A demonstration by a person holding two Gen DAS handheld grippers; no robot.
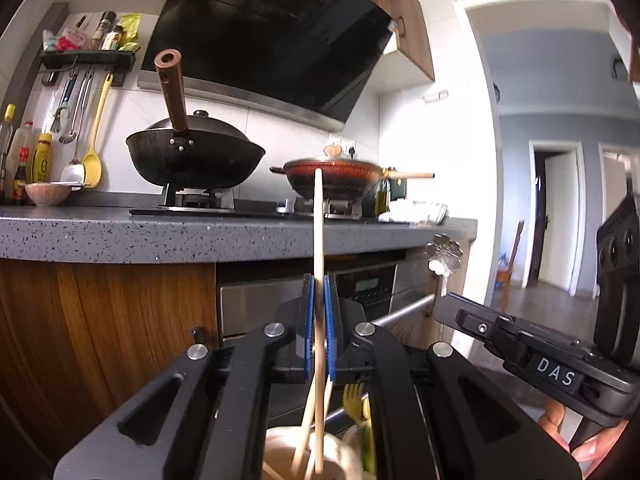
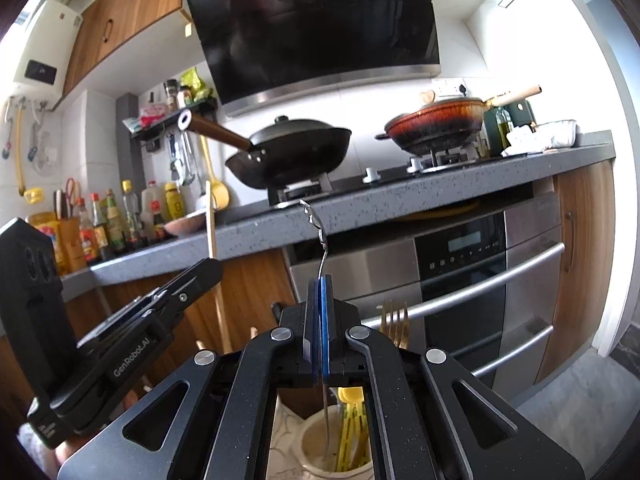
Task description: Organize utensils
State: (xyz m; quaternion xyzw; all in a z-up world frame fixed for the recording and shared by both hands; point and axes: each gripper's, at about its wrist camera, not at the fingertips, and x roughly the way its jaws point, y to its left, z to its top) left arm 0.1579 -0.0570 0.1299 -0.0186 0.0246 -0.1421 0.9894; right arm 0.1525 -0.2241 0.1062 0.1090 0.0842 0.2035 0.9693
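The left hand-held gripper (image 1: 319,300) has its blue pads pinched tight on a pale wooden chopstick (image 1: 318,232), which stands upright, its top end level with the red-brown lidded pan (image 1: 332,174) behind it and its lower end hanging down over a cream ceramic utensil pot (image 2: 320,440). Just beside it, the right hand-held gripper (image 2: 319,300) is clamped on the thin shaft of a silver metal spoon (image 2: 318,232), handle end up and curved, the lower part dropping into the pot's mouth among yellow plastic utensils (image 2: 348,432) and a gold fork (image 2: 395,322); whether its bowl touches the pot I cannot tell. Both tools sit in open air in front of the speckled grey stone desk (image 1: 160,236), whose rounded front edge runs above them, with the steel oven front (image 2: 460,280) and its bar handles close behind. The black wok (image 1: 196,156) stands well clear on the hob.
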